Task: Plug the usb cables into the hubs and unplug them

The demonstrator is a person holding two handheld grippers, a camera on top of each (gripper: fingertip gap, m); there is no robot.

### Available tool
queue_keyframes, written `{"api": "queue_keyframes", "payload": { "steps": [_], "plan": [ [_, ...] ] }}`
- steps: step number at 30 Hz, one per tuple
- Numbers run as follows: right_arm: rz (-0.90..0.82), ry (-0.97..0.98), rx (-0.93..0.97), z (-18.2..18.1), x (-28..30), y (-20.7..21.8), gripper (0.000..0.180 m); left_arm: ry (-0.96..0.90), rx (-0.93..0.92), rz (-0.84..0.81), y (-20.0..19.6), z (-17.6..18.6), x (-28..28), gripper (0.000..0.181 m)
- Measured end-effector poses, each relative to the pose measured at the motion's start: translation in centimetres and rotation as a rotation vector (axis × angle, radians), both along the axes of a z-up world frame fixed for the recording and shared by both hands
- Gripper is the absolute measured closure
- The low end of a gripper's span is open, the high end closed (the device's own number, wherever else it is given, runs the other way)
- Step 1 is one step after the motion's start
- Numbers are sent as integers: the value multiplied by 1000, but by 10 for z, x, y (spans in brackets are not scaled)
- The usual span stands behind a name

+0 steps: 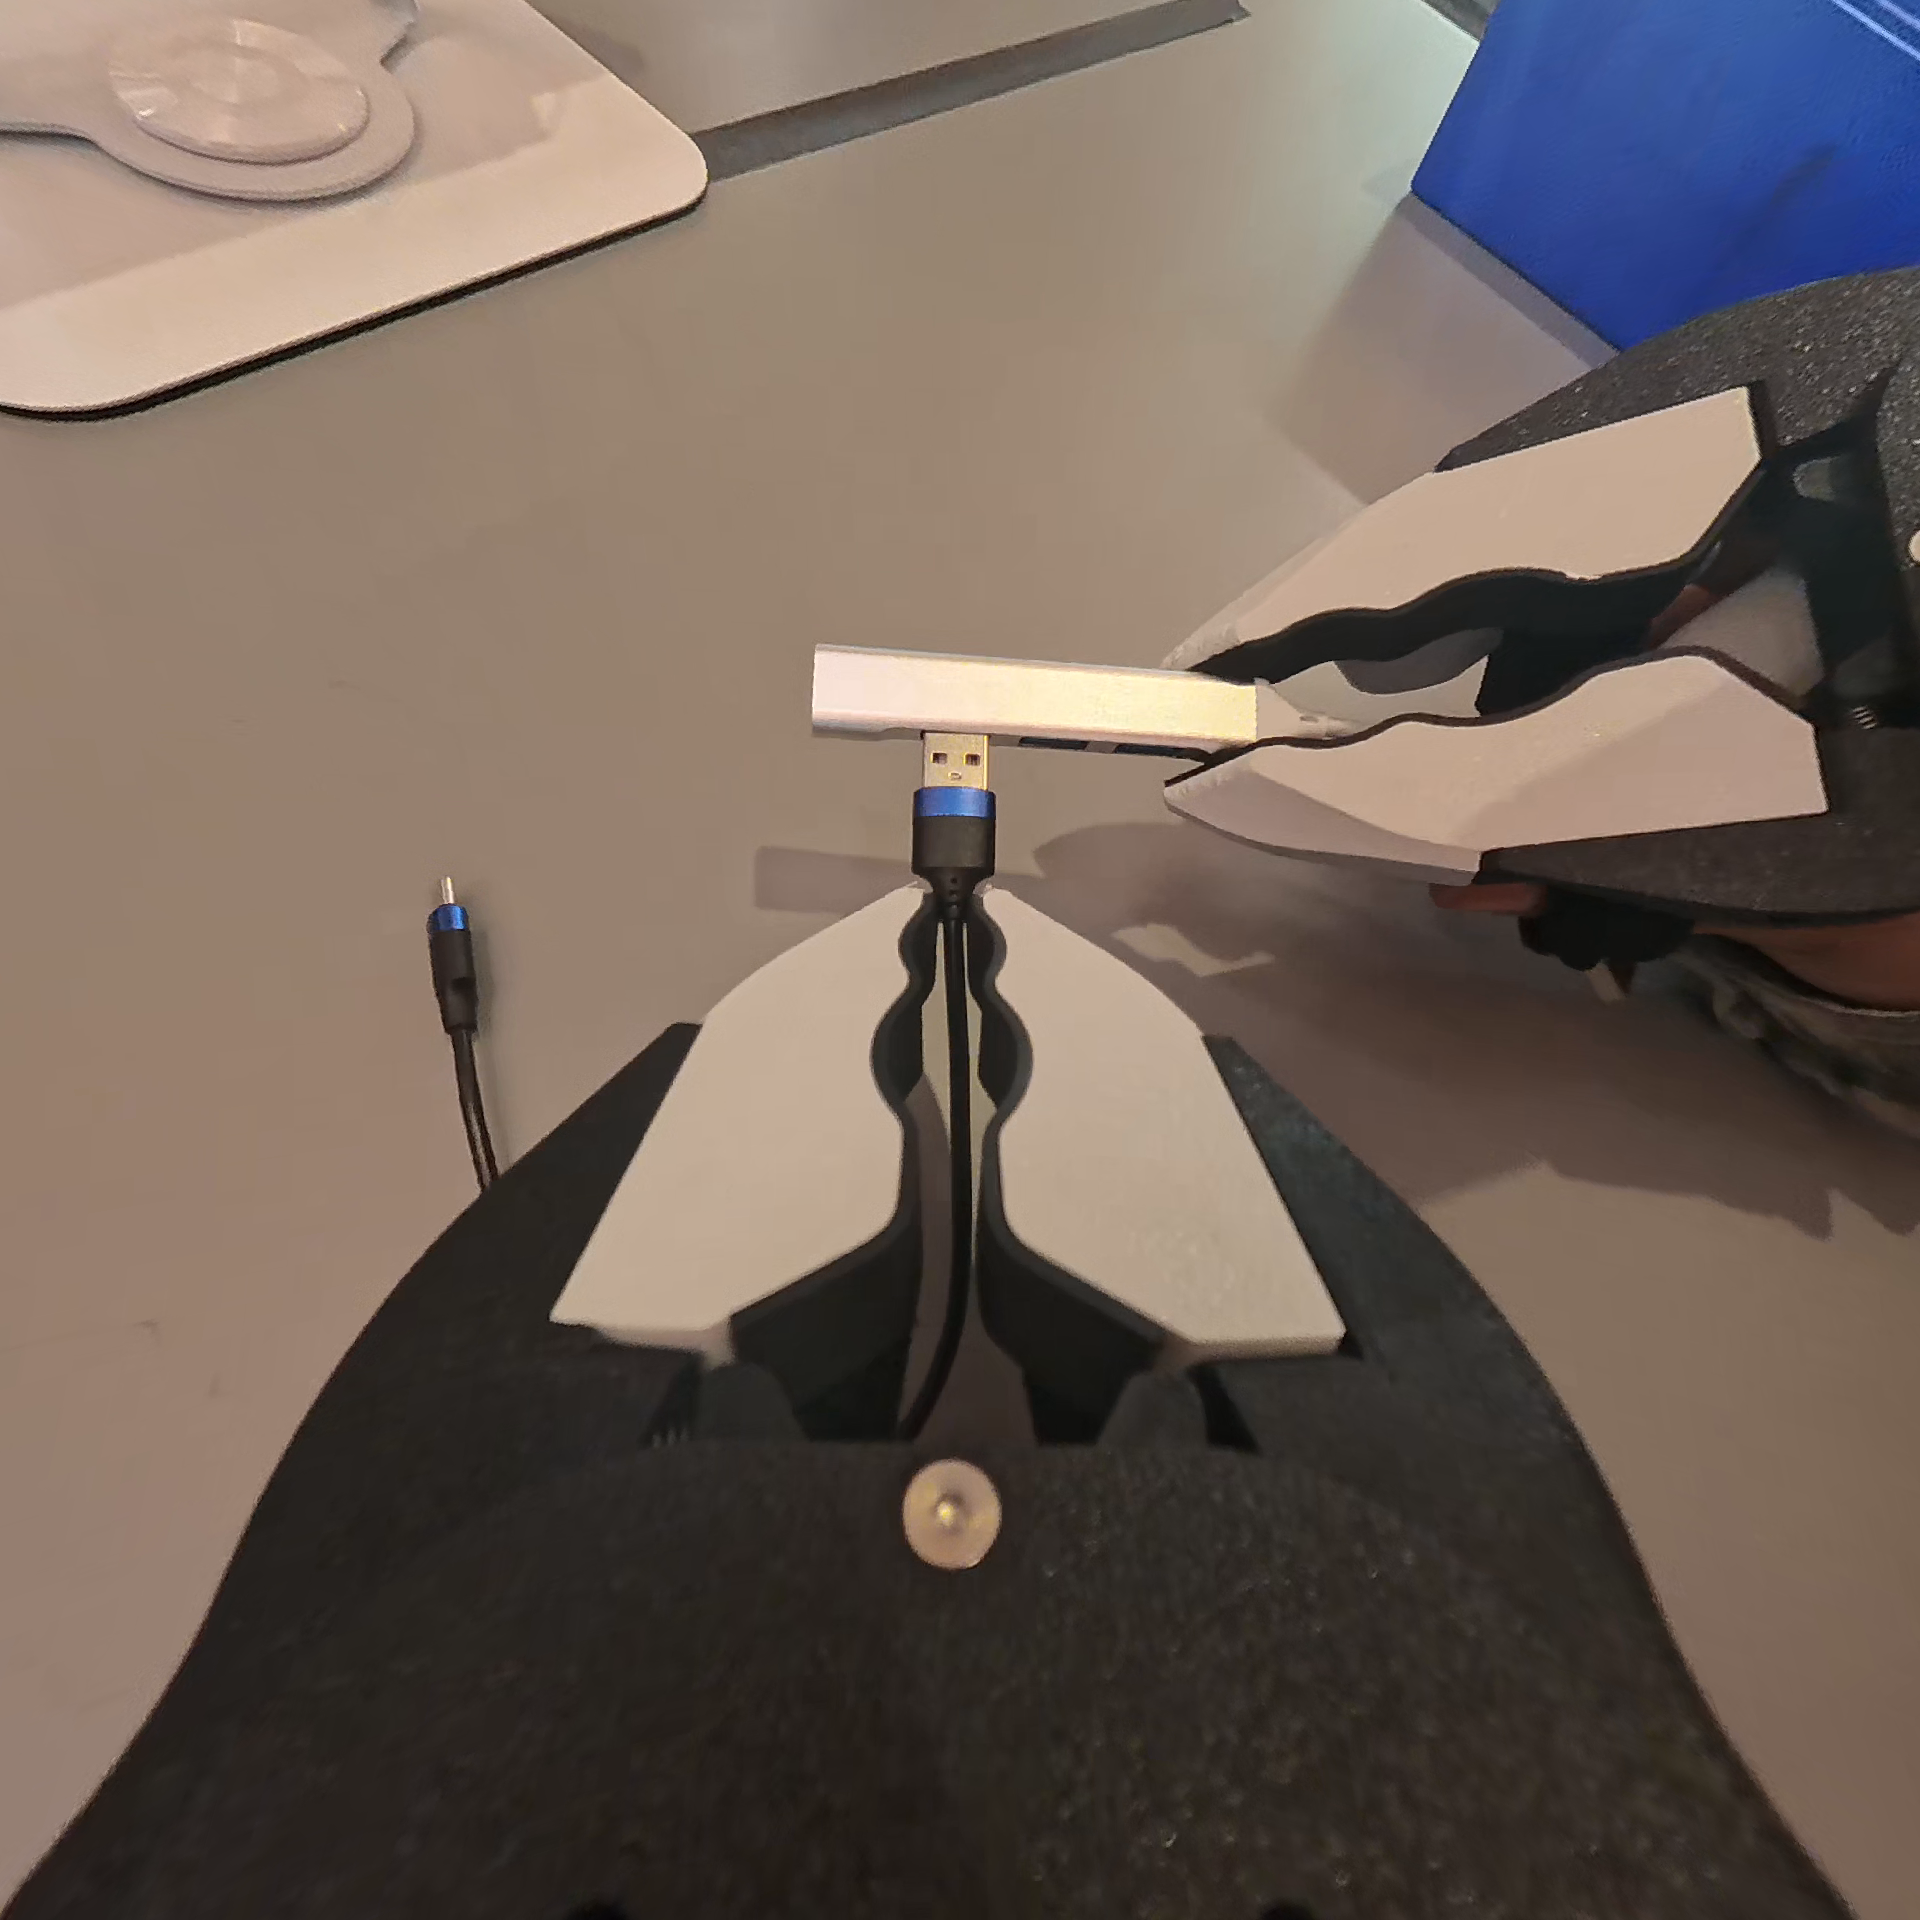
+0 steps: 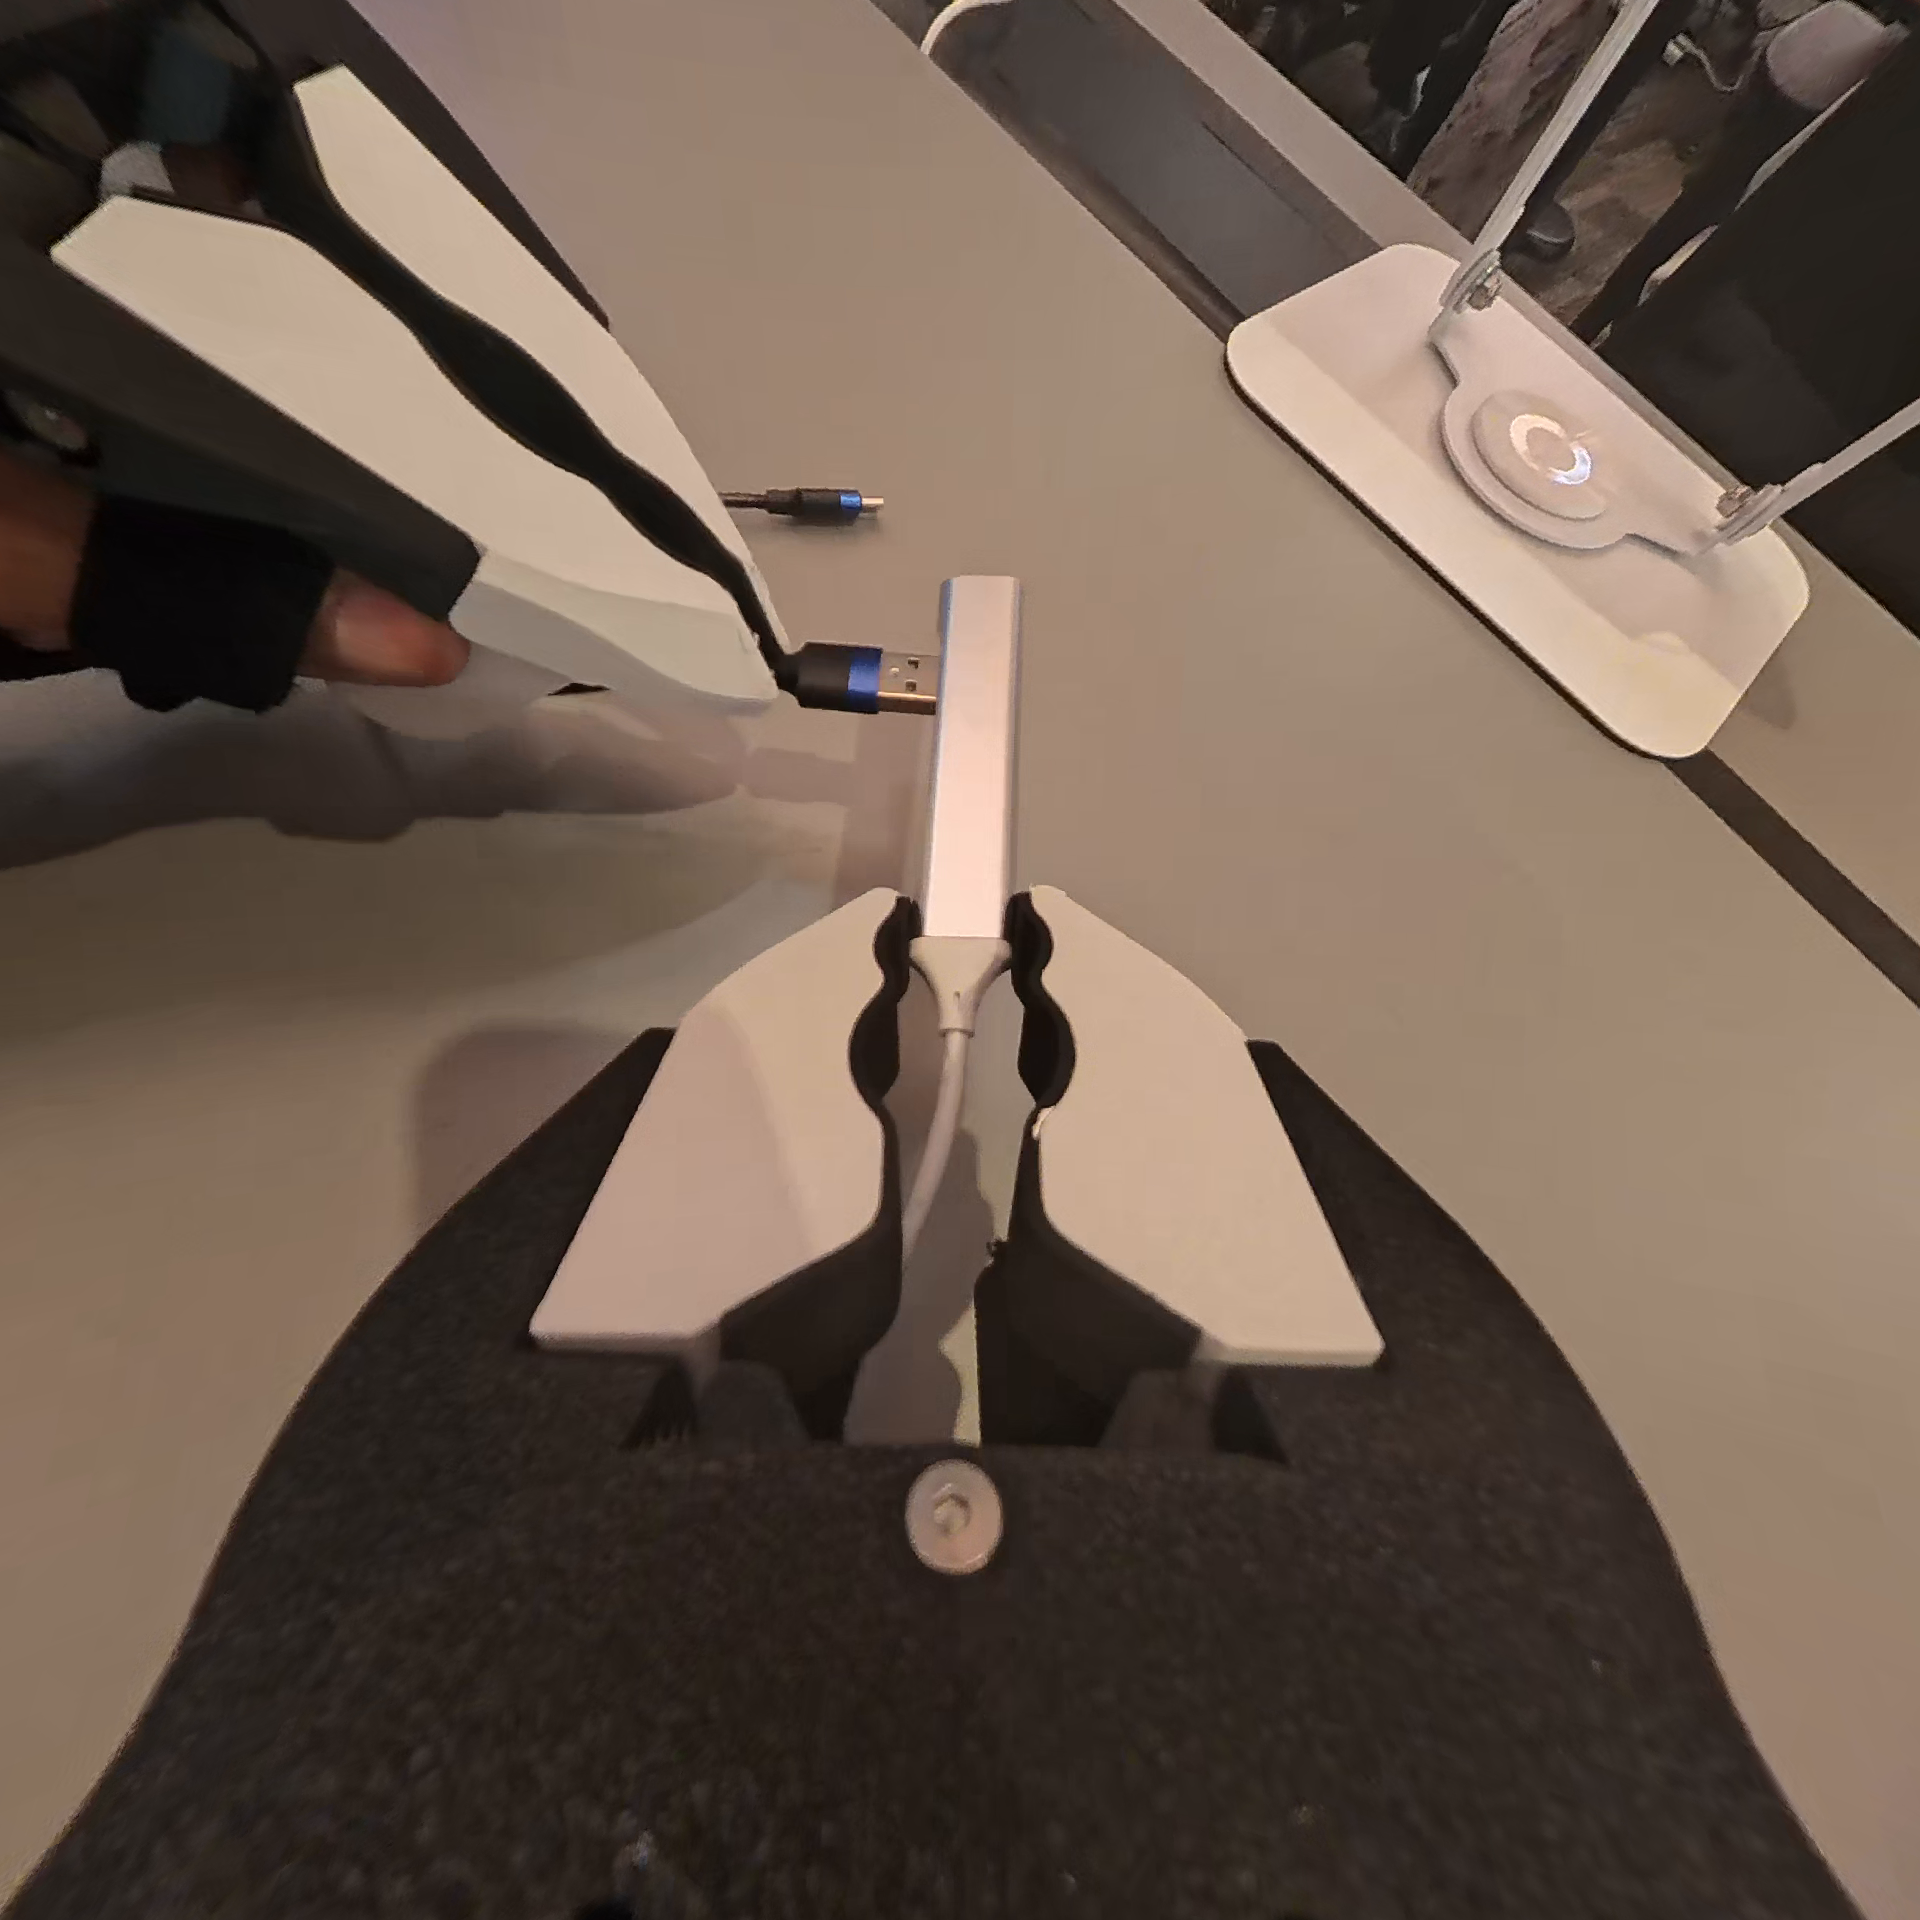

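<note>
Two grippers working mid-air above the grey table (image 1: 520, 623). Left gripper (image 1: 951, 894) clamped on the black cable just behind the USB plug (image 1: 954, 805), so the metal tip stays free to go in. Right gripper (image 2: 961, 914) pinched around the cable end of the silver hub (image 2: 977, 727), keeping the port side exposed and braced against the push. Plug tip right at a port, touching the hub edge, looks barely started, most of the metal showing. Probably needs a straight shove now. Cable's small far-end connector (image 1: 454, 956) lying loose on the table, well apart. Monitor stand base (image 2: 1507, 499) off to the side.
</note>
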State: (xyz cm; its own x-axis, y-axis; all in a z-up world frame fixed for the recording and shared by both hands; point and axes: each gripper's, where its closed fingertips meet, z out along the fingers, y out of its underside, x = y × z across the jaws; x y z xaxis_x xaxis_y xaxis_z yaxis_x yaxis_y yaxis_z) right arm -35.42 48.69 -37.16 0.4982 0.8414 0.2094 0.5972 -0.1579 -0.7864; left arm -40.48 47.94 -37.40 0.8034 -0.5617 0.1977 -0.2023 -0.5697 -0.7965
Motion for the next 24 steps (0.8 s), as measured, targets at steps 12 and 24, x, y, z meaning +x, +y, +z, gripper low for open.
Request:
{"api": "queue_keyframes", "payload": {
  "steps": [12, 24],
  "plan": [
    [12, -6, -7, 1, 2, -2, 162, 103, 55, -14, 1, 0, 1, 177],
    [25, -17, 25, 3, 1, -4, 162, 107, 40, -27, 0, -4, 2, 176]
  ]
}}
